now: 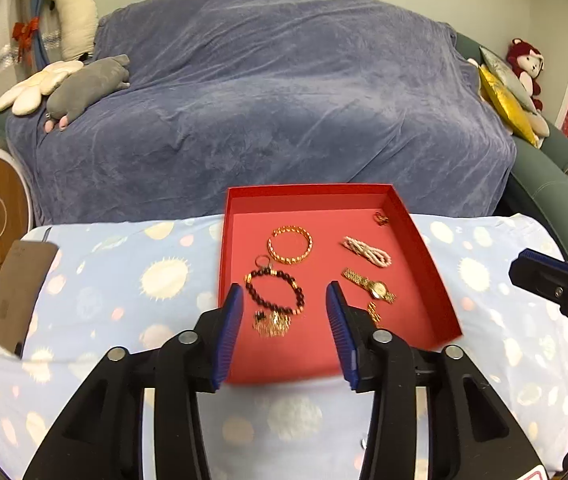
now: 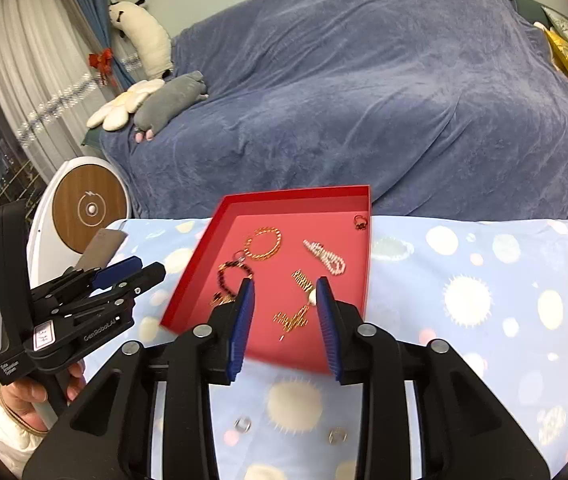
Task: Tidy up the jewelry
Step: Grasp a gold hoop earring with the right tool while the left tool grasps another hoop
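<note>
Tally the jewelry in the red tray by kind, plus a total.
In the red tray:
Bracelets: 3 (gold chain, dark bead, white bead)
Watches: 1 (gold watch)
Rings: 1 (far corner)
Gold chain piles: 1
Total: 6
A further gold piece sits half hidden behind the left gripper, not counted.

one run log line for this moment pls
left gripper: open, empty | right gripper: open, empty | red tray: gold bangle, watch, bead bracelet inside

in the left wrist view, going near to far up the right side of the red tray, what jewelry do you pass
gold watch → white bead bracelet → small ring in the far right corner of the red tray
</note>
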